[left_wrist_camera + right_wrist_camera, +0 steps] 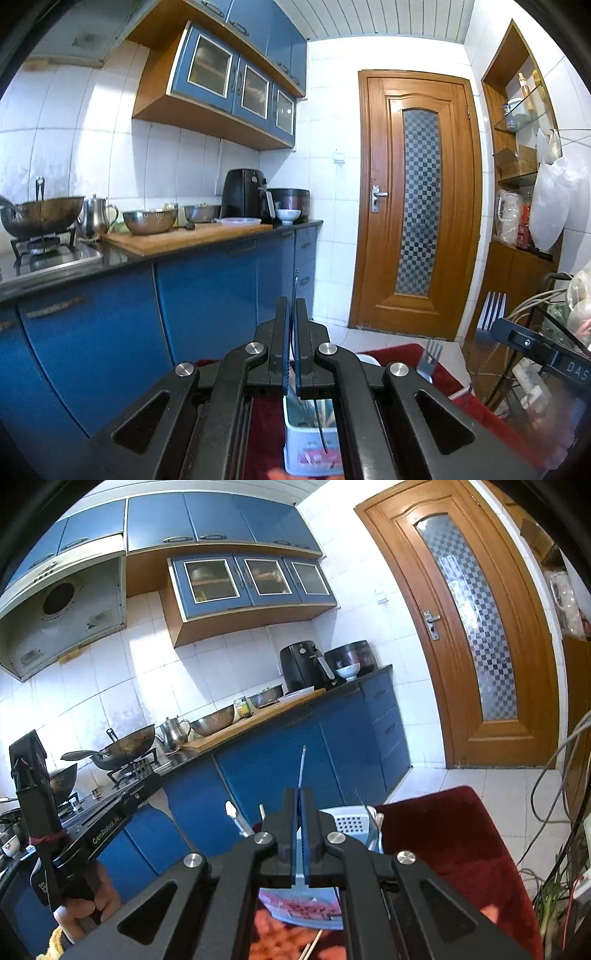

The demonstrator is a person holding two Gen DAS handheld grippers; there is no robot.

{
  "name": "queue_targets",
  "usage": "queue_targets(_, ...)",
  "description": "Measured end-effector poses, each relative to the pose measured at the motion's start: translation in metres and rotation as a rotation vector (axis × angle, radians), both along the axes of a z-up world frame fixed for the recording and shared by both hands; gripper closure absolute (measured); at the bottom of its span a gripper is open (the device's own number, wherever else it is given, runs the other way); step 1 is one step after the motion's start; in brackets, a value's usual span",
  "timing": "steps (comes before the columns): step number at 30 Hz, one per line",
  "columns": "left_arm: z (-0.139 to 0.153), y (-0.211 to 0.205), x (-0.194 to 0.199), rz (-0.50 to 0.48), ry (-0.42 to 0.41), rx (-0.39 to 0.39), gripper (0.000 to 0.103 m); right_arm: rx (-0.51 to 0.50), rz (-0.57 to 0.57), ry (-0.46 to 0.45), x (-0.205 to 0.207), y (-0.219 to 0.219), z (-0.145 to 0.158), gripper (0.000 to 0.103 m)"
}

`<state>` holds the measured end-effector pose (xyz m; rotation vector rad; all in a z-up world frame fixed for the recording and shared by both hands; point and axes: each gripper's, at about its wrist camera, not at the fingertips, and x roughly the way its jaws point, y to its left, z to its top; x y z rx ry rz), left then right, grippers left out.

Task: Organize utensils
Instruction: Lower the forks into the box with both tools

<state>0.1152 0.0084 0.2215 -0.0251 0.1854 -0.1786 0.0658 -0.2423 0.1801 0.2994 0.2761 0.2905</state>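
Our left gripper (292,314) clamps a thin metal utensil (295,284) and our right gripper (300,805) clamps a fork (302,768), above the white utensil holder (306,443).

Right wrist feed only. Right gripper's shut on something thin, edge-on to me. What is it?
Observer: A fork, tines up. The left wrist view shows it face-on in the right gripper.
Operator: Left gripper, open or shut? I only get its side.
Observer: The left gripper is shut on a thin utensil. It's edge-on to its own camera, so I can't tell what kind.
Operator: What's under the left one?
Observer: A white holder, open at the top, with pale sticks standing in it, likely chopsticks.
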Motion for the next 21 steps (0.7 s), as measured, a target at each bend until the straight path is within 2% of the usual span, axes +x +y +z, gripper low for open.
queue_targets(5, 0.005, -0.005, 0.020, 0.026, -0.019, 0.010, 0.103, 0.007, -0.013, -0.026, 0.015, 0.000, 0.006, 0.100)
queue_targets(13, -0.013, -0.014, 0.050, 0.057, -0.023, 0.046, 0.103, 0.000, -0.033, -0.052, 0.046, 0.009, 0.000, 0.100)
queue_targets(21, -0.044, -0.013, 0.071, 0.048, 0.030, 0.031, 0.103, -0.018, -0.025, 0.020, 0.069, 0.010, -0.034, 0.100)
